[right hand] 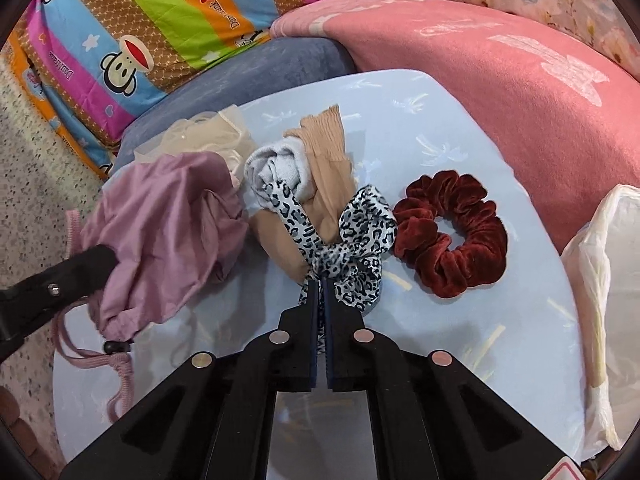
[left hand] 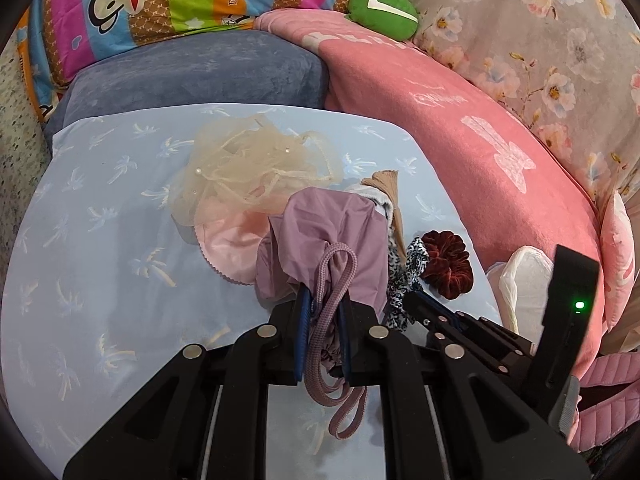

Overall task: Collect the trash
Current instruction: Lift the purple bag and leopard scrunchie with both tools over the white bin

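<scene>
My left gripper [left hand: 323, 304] is shut on the mouth of a mauve drawstring bag [left hand: 320, 232], whose cord hangs between the fingers; the bag also shows at the left of the right wrist view [right hand: 168, 224]. My right gripper [right hand: 320, 284] is shut on a leopard-print bow [right hand: 352, 240], lying against a beige stocking [right hand: 324, 152] and a rolled grey sock [right hand: 276, 172]. The bow also shows in the left wrist view [left hand: 404, 280]. A dark red velvet scrunchie [right hand: 452, 228] lies just right of the bow. All rest on a light blue table [right hand: 440, 120].
A beige mesh pouch [left hand: 256, 168] and a pink fabric piece [left hand: 232, 240] lie behind the bag. A white pad [right hand: 604, 280] sits at the table's right edge. A pink blanket [right hand: 500, 76], a blue cushion [left hand: 200, 76] and a striped cartoon pillow [right hand: 140, 28] surround the table.
</scene>
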{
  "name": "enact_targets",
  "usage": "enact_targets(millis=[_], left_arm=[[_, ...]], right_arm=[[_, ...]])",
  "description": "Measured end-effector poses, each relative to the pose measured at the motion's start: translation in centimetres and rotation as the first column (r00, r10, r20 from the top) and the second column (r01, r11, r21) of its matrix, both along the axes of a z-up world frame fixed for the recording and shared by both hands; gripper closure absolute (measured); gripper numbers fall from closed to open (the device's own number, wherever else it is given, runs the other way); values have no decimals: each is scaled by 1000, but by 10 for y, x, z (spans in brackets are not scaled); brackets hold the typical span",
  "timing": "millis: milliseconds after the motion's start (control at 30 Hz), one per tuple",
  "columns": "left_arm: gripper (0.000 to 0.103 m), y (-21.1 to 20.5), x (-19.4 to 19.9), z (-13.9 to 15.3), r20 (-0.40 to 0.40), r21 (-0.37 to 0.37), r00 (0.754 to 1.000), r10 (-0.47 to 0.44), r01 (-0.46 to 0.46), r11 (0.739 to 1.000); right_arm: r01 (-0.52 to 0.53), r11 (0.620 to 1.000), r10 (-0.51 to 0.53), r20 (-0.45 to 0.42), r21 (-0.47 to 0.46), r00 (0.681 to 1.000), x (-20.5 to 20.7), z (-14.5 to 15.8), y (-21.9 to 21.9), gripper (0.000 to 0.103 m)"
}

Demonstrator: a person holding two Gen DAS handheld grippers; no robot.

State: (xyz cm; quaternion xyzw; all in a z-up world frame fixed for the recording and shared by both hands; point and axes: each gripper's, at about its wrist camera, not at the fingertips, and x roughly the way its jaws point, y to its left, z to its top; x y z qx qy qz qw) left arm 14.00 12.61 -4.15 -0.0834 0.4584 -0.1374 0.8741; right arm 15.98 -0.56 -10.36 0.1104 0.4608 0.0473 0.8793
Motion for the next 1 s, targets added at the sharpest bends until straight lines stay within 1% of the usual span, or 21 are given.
enact_targets(millis=[267,433,600,867,1000], left_arm=[[90,-21,-9,17,42,2,998,-35,35,999],[90,-41,-15,31,77,0,994,-71,71,997],[91,-69,-22,45,113,2,986,-125,126,992],[91,-119,-35,59,149,16,962,-229,229,973],[90,-149,-41,62,161,26,942,-294,293,956]], right_arm=[[18,999,-22,102,36,995,-25,47,-16,101],[45,998,-51,177,34,983,-45,81,-35,101],[93,995,-100,237,44,966,-65,108,-64,101],[194,980,-198,287,43,937,-96,129,-118,101],[255,966,-257,298,48,919,-110,133,-149,101]])
